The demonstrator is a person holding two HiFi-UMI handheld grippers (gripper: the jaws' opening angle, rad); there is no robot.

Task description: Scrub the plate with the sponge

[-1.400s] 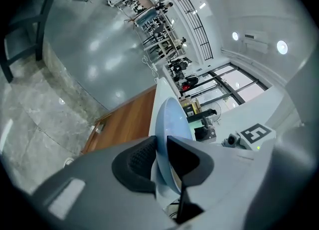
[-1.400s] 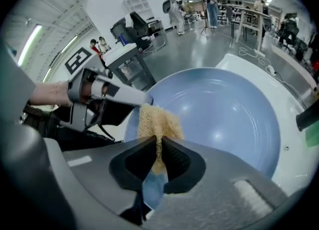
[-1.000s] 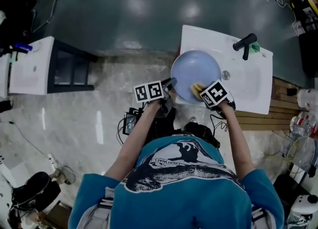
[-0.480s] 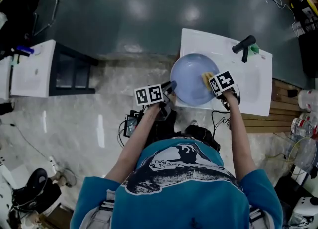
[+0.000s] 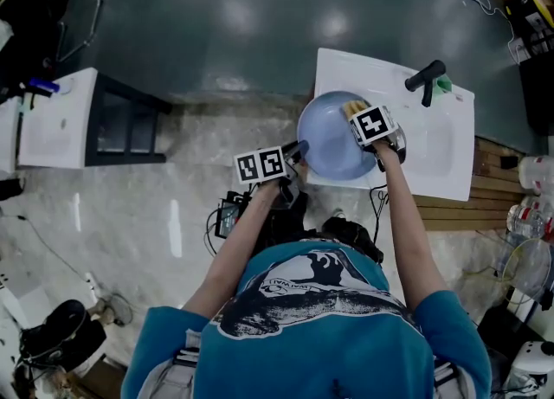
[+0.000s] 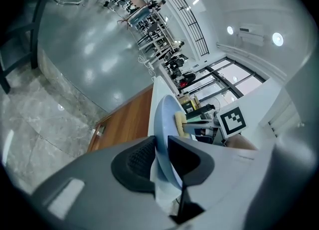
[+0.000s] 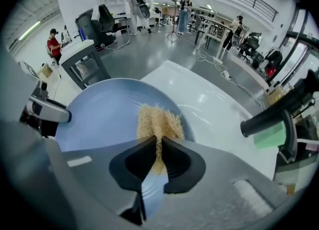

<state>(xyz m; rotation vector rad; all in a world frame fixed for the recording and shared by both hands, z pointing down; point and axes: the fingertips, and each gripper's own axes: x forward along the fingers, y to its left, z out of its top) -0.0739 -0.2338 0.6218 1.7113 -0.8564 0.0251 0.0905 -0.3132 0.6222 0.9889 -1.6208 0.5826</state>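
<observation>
A pale blue plate (image 5: 333,133) is held over the white sink (image 5: 437,142). My left gripper (image 5: 297,150) is shut on the plate's near-left rim; in the left gripper view the plate (image 6: 167,119) stands edge-on between the jaws. My right gripper (image 5: 359,116) is shut on a tan sponge (image 5: 353,108), which it presses against the plate's far right part. In the right gripper view the sponge (image 7: 158,123) sticks out past the pinching jaws and lies on the plate (image 7: 99,114).
A black faucet (image 5: 428,77) stands at the sink's far right, with a green object (image 5: 445,84) beside it. A white cabinet (image 5: 54,116) with a dark frame stands to the left. Cables and gear lie on the floor at the edges. People stand far off in the right gripper view.
My right gripper has carried the sponge across the plate from its near right edge toward its far right part. The left gripper and the plate have stayed in place.
</observation>
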